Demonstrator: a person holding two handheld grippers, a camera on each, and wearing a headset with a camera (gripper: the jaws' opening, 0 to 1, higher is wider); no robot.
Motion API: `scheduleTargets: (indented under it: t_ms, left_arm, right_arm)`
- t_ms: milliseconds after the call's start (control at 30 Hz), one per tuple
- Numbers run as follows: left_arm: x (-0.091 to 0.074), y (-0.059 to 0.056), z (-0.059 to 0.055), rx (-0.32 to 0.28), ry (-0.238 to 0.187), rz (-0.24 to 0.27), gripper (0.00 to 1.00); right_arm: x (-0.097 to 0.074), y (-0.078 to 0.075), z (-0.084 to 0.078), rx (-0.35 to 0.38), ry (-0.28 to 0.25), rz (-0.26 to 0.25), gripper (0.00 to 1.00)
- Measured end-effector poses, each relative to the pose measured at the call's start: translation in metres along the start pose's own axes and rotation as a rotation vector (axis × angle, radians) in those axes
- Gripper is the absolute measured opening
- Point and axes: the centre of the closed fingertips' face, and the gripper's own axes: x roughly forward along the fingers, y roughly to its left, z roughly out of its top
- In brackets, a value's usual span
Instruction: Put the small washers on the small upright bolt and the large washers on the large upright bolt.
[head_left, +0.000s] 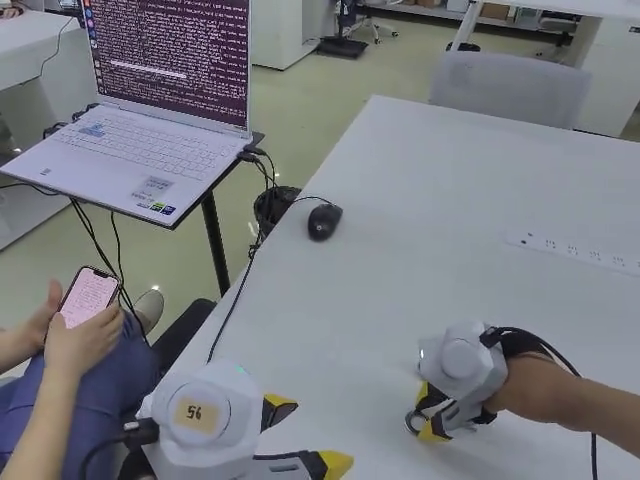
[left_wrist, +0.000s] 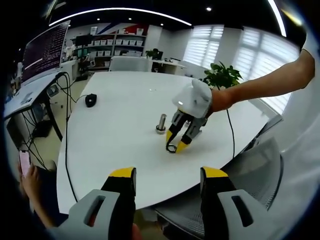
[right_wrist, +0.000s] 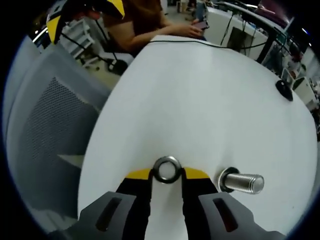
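1. R gripper (right_wrist: 166, 176): fingers narrow, pinched on 1 washer (right_wrist: 156, 171). The ring sits at the yellow tips, hole open toward the R gripper view. It is low over the white surface (right_wrist: 200, 100); touching or not, can't tell.
2. Bolt (right_wrist: 245, 183): upright on the surface, just beside the R fingers on their far side and apart from the held washer. There is a metal ring at its base; washer or flange, can't tell. Large or small bolt, can't tell.
3. L gripper (left_wrist: 169, 175): fingers wide, nothing btw them. It is at the near left edge of the surface, well apart from the bolt, and points across at the R gripper.
4. Head view: L gripper at near left, body labelled 56. R gripper is to its right, tips turned down w/ the washer at them. The person's forearm comes in from the right.
5. Other items:
   - Mouse (head_left: 324, 220) on the far left part of the surface, w/ its cable running to the left edge.
   - Power strip (head_left: 575, 250) at far right.
   - Laptop (head_left: 150, 130) on a stand left of the surface, screen lit w/ text.
   - A 2nd person seated at near left holds a phone (head_left: 88, 295) in both hands.
   - Grey chair (head_left: 510, 85) at the far end.
   - Plant (left_wrist: 220, 76) beyond the surface in the L gripper view.
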Motion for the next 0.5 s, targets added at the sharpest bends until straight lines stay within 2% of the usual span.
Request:
scheduleTargets:
  t_ms: [267, 500]
  left_arm:
    - [0.001, -0.002, -0.001, -0.001, 0.003, -0.003, 0.51]
    - [0.001, -0.002, 0.000, -0.002, -0.001, -0.002, 0.51]
  right_arm:
    - [-0.003, -0.001, 0.005, 0.078, -0.052, -0.024, 0.23]
    - [-0.012, 0.000, 0.003, 0.115, -0.074, -0.059, 0.23]
